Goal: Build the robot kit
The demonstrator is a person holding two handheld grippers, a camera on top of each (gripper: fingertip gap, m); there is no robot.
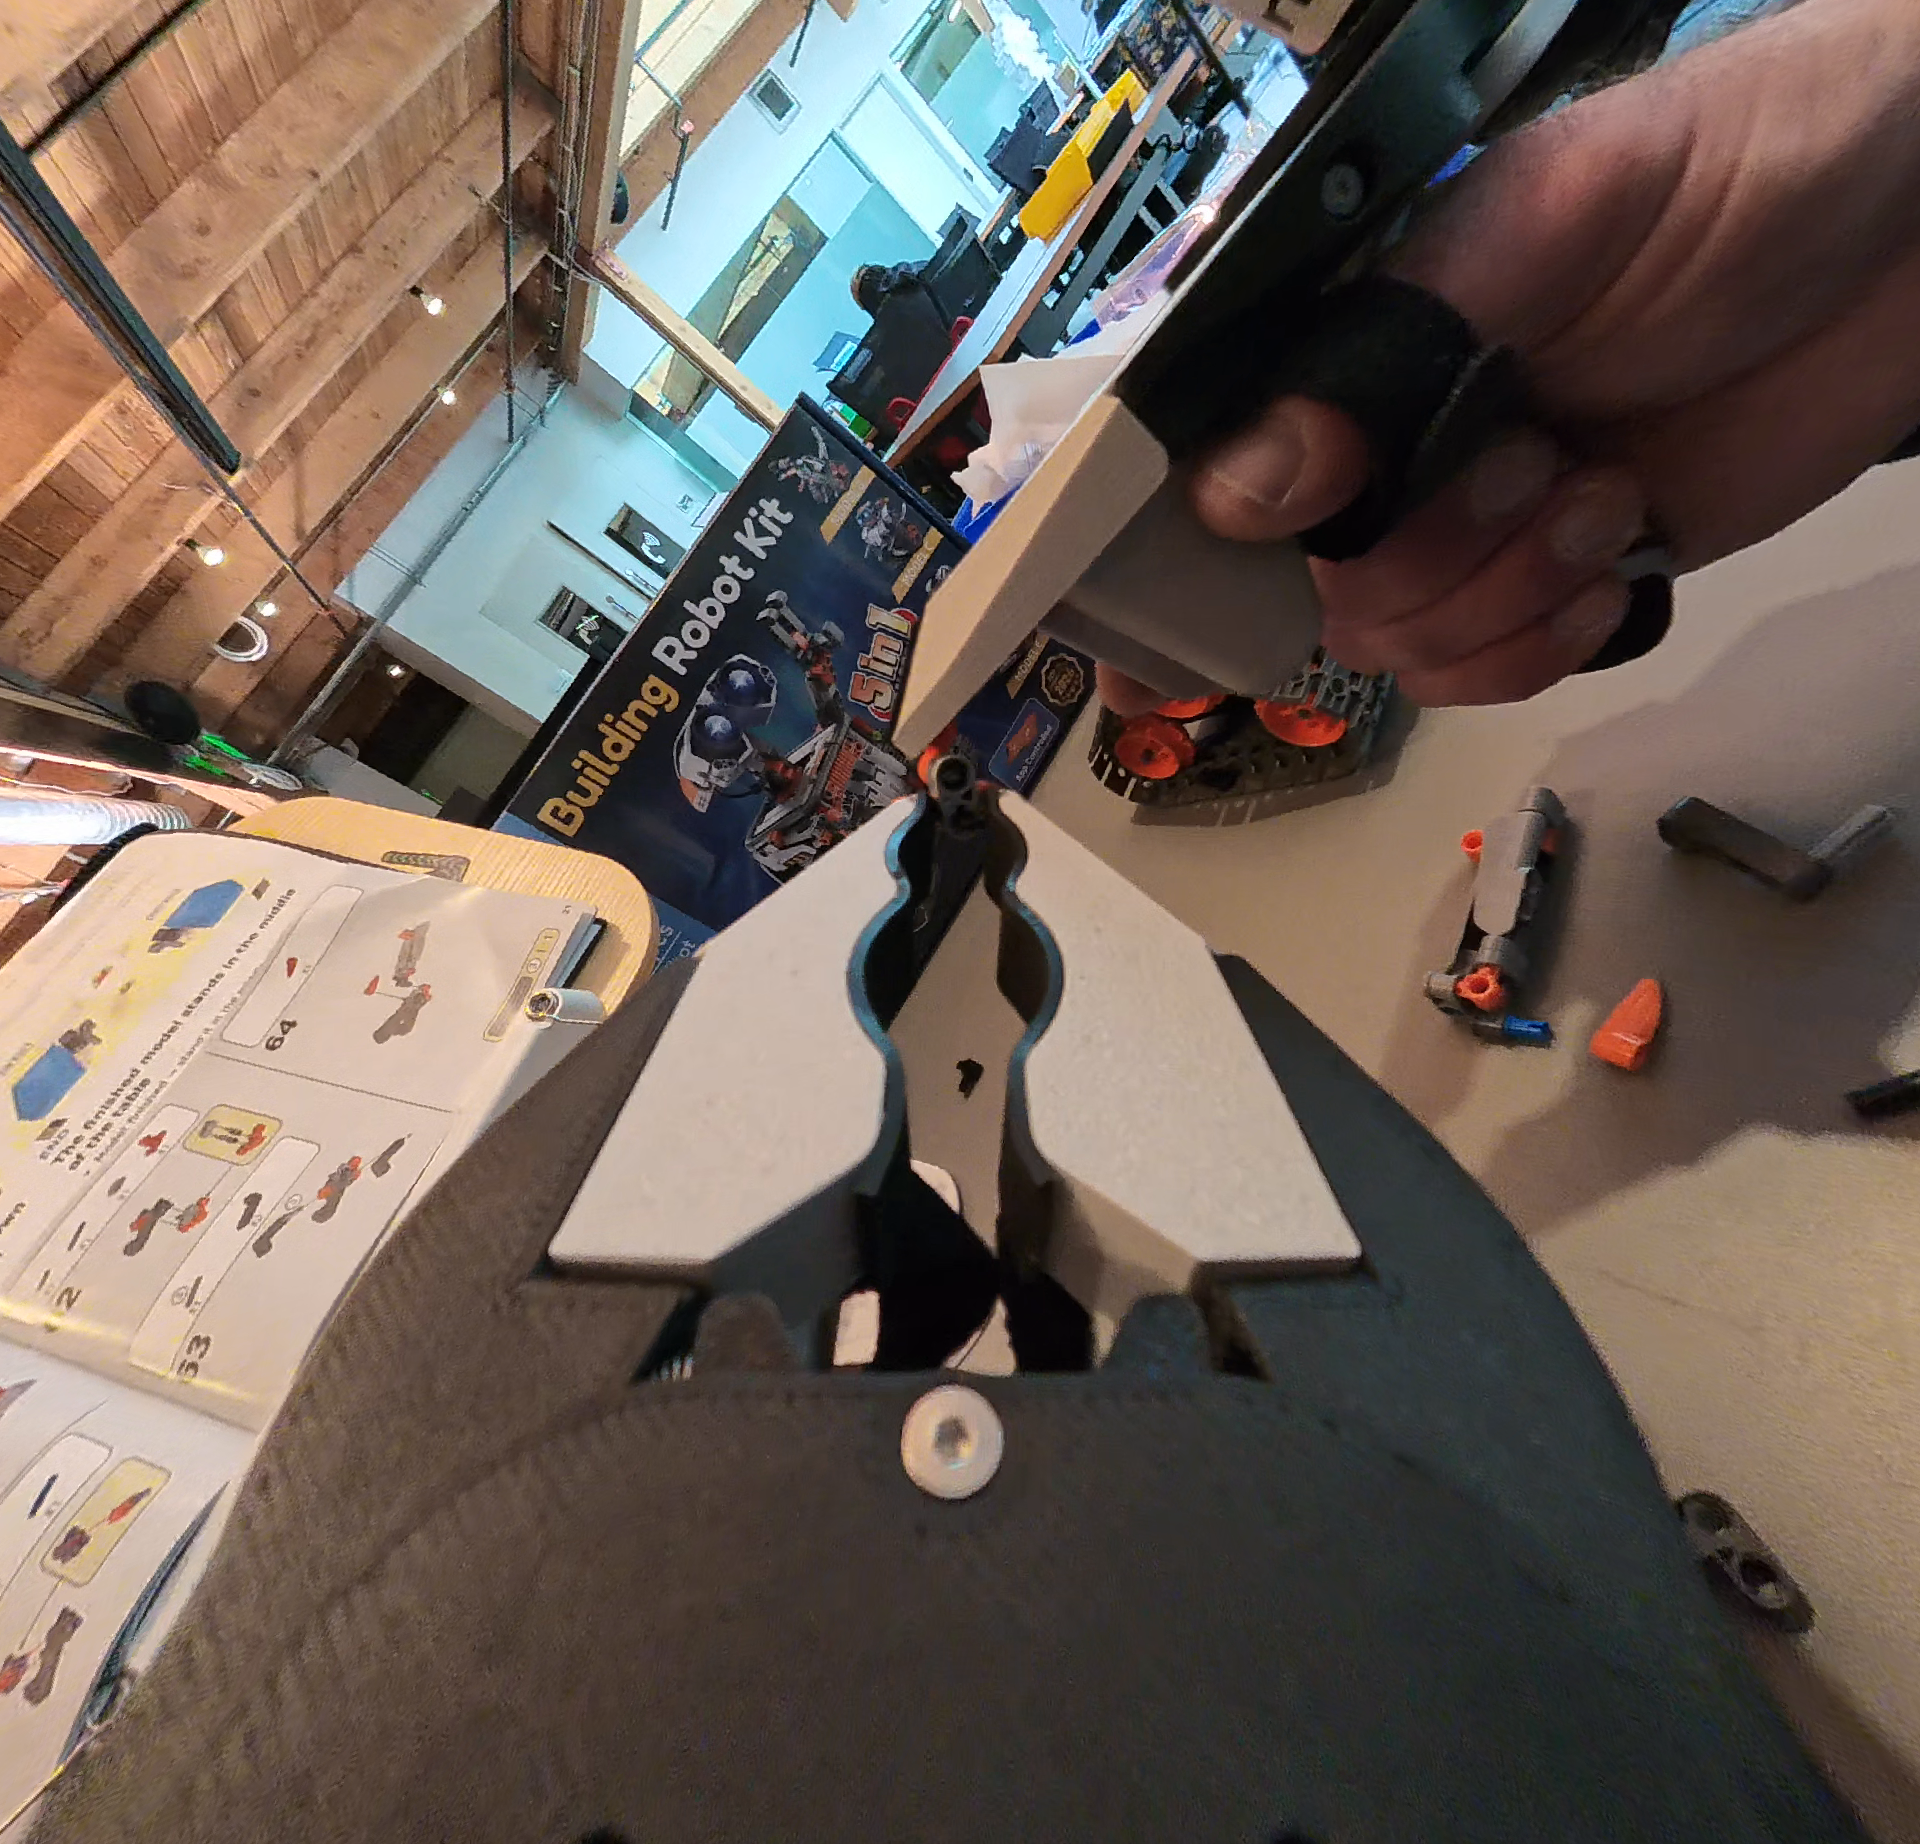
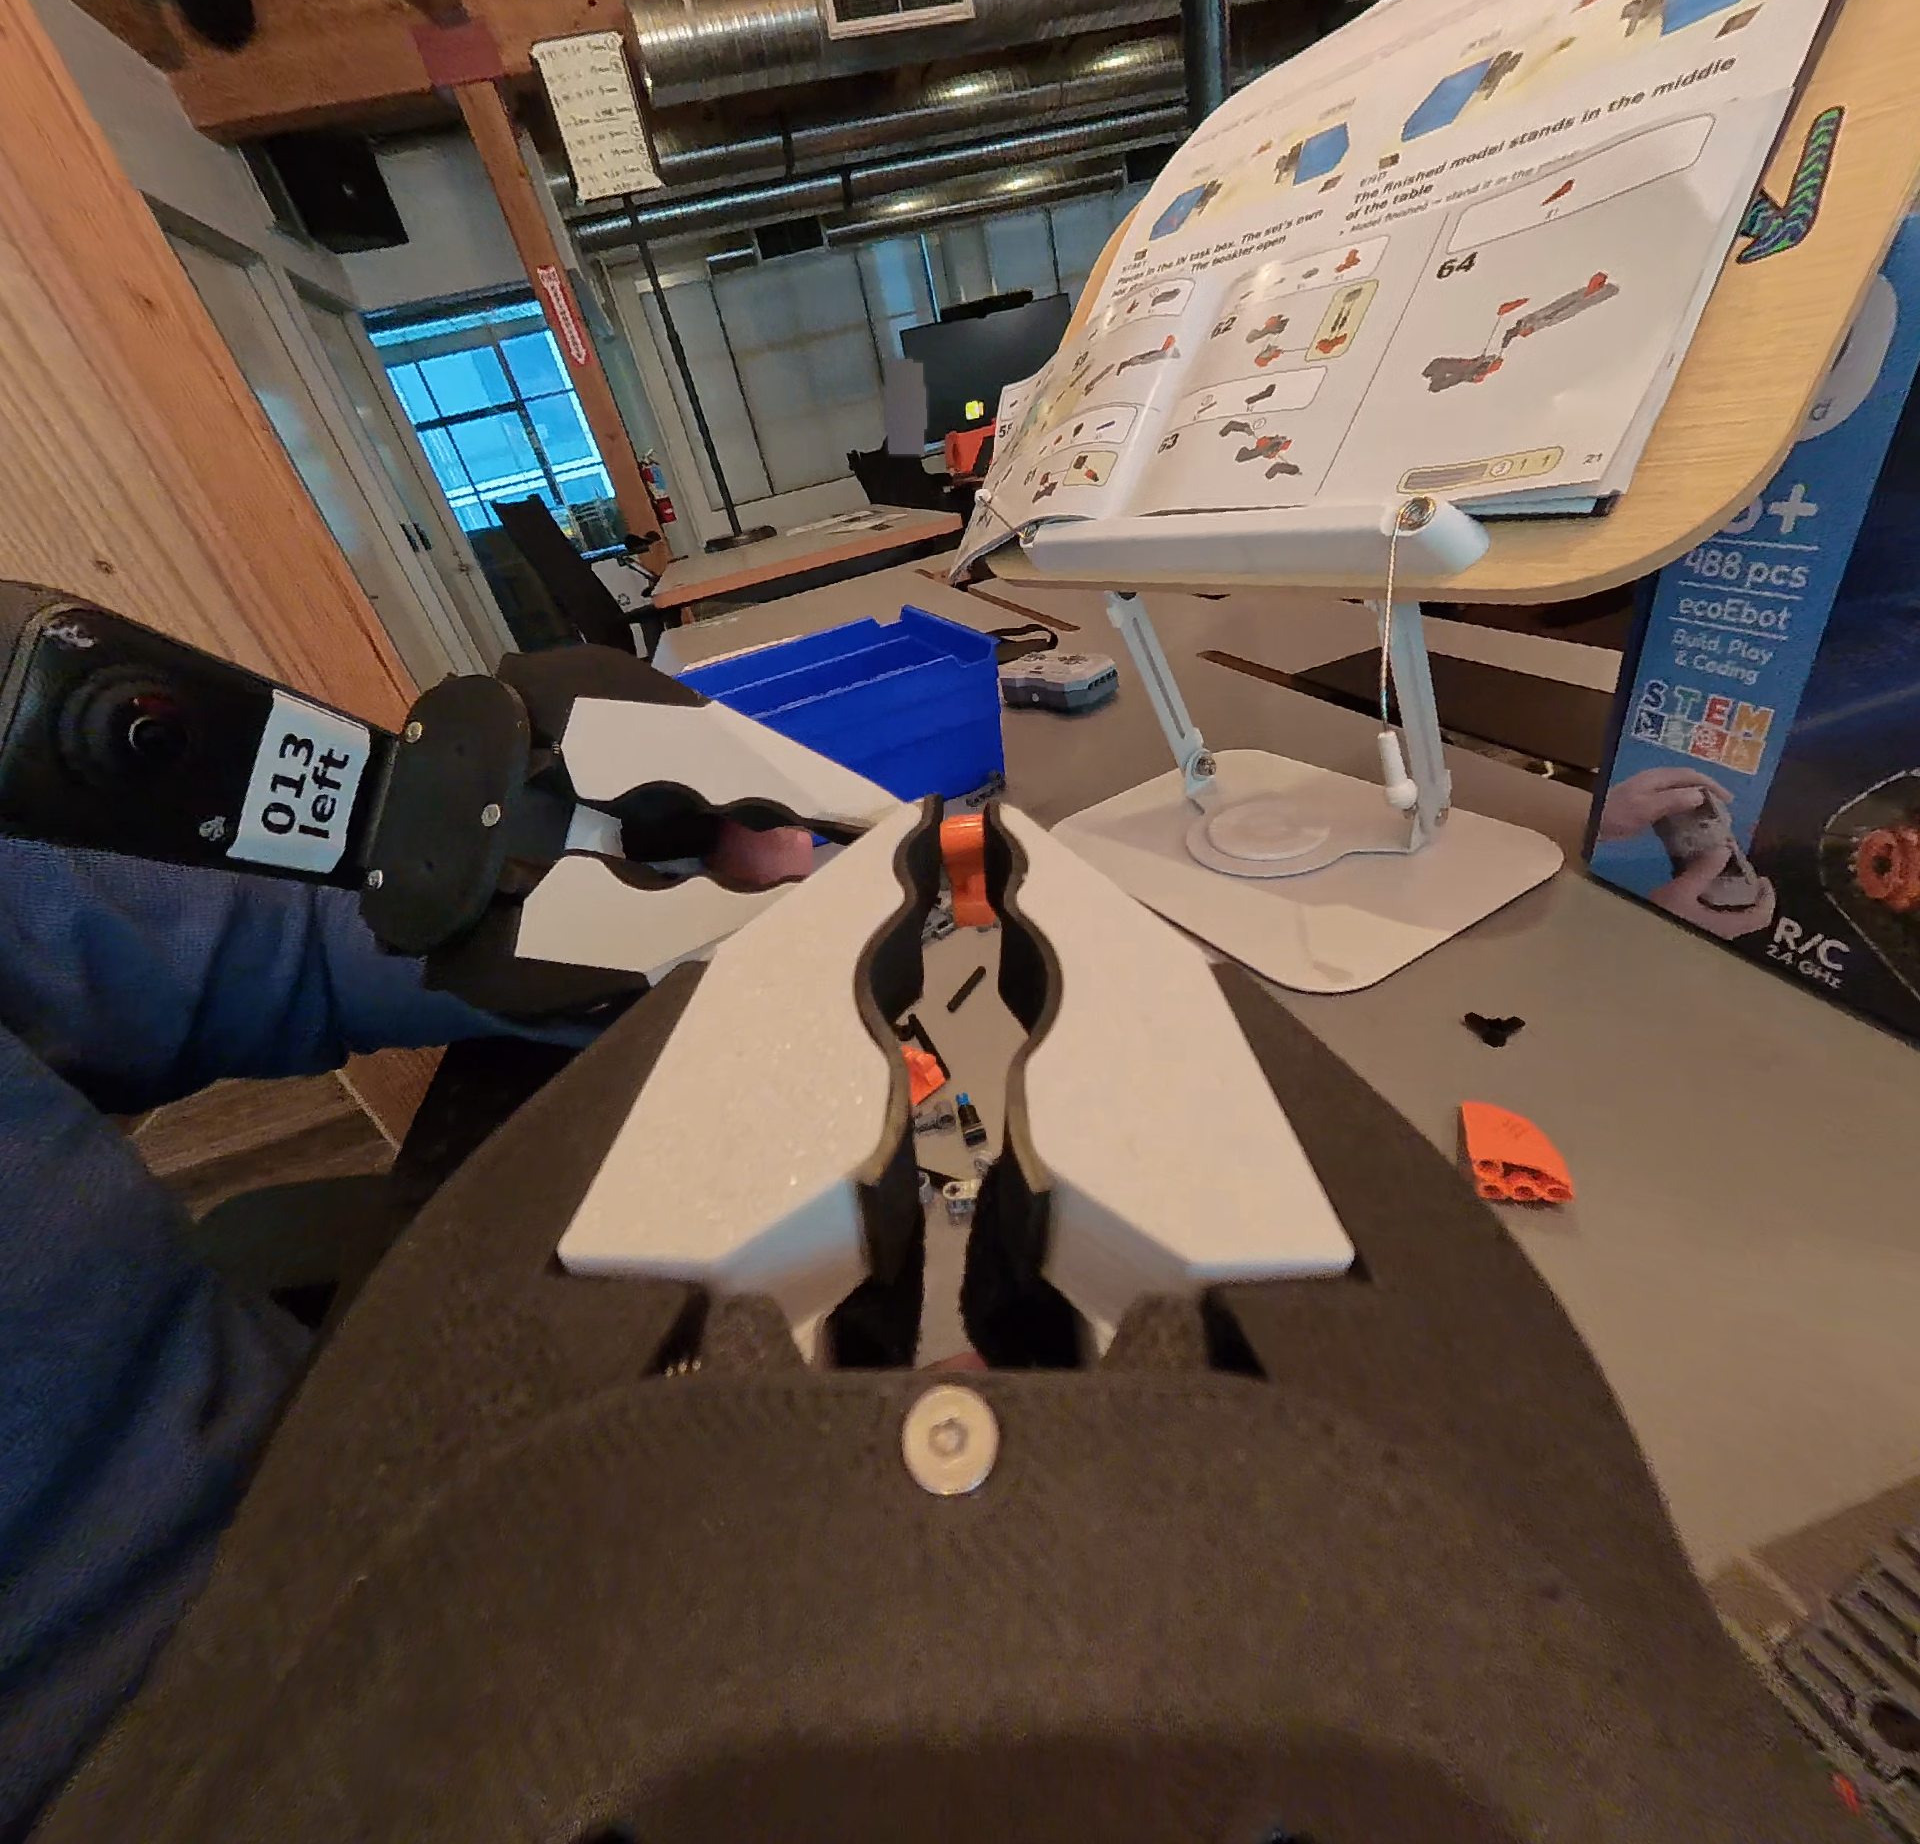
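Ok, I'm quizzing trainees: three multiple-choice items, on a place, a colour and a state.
1. The open paper instruction booklet rests: A on the tilted wooden board stand; B in a blue bin; C on the floor.
2. The small plastic piece in the right gripper is: A yellow; B orange; C green.
3. The left gripper is: A wide open; B shut on a small dark pin; C lying down.
Key: A, pages lean on the board; B, orange shows between the fingertips; B, tips pinch the pin.

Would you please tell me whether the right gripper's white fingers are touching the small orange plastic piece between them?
Touching: in the right wrist view, the right gripper has its fingertips closed against both sides of the orange plastic piece, with no gap visible.
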